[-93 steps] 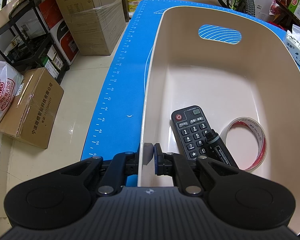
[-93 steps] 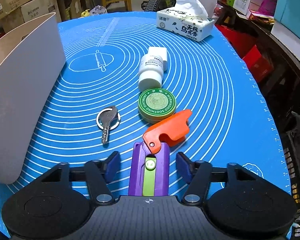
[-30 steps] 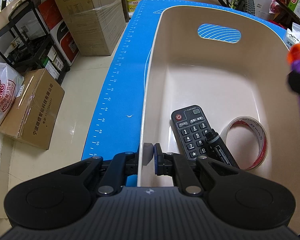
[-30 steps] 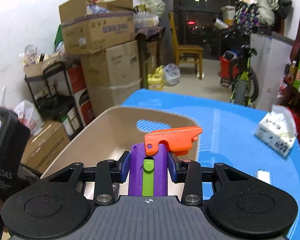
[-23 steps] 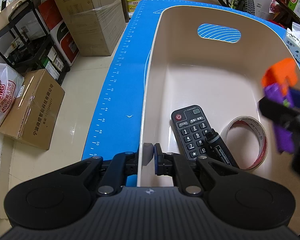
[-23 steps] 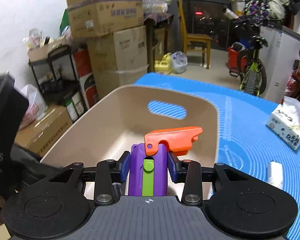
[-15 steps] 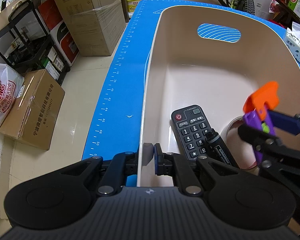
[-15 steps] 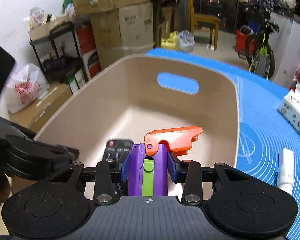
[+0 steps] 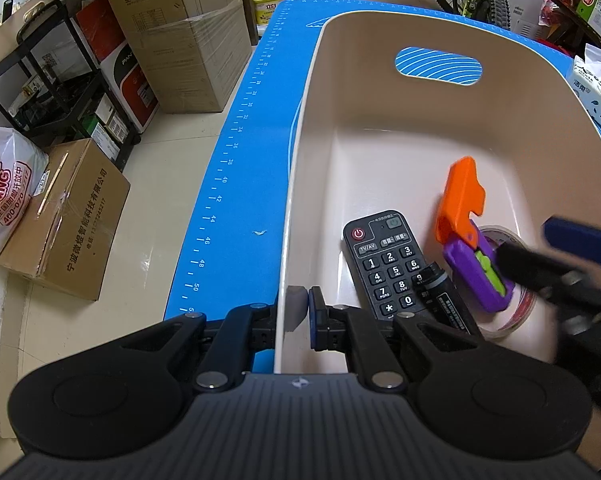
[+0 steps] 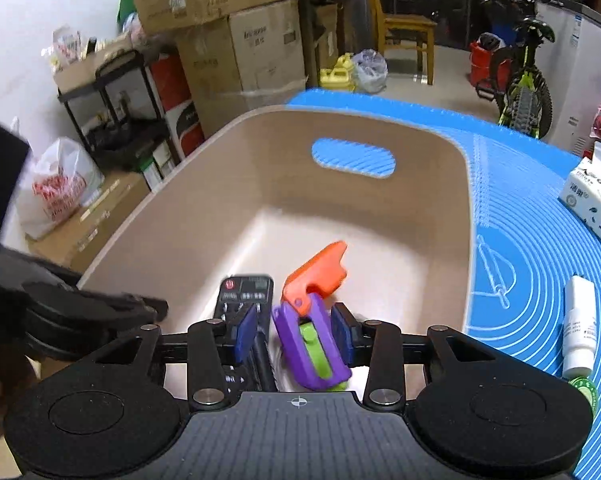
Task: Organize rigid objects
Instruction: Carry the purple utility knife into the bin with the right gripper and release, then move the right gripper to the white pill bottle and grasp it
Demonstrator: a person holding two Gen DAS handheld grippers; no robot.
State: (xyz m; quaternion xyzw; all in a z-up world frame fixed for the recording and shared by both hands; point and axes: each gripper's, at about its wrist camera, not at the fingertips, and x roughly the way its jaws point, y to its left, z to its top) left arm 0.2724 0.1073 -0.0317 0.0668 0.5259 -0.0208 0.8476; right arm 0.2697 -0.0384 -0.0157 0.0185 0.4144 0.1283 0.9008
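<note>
A beige bin (image 9: 380, 92) stands on the blue mat. My left gripper (image 9: 298, 310) is shut on the bin's near-left wall. Inside lie a black remote (image 9: 384, 260), a black marker (image 9: 444, 300) and a tape roll (image 9: 520, 308). My right gripper (image 10: 294, 334) is open over the bin's inside. The purple and orange toy (image 10: 312, 312) sits tilted between its spread fingers, loose, leaning toward the right finger. The toy also shows in the left wrist view (image 9: 468, 236), over the tape roll.
A white bottle (image 10: 578, 326), a green tin (image 10: 582, 386) and a tissue pack (image 10: 598, 196) lie on the mat (image 10: 540, 248) right of the bin. Cardboard boxes (image 9: 188, 36), a black rack and a bag stand on the floor to the left.
My right gripper carried the toy from above down into the bin, then its fingers opened. The toy has tipped free. My left gripper has kept its hold on the bin wall.
</note>
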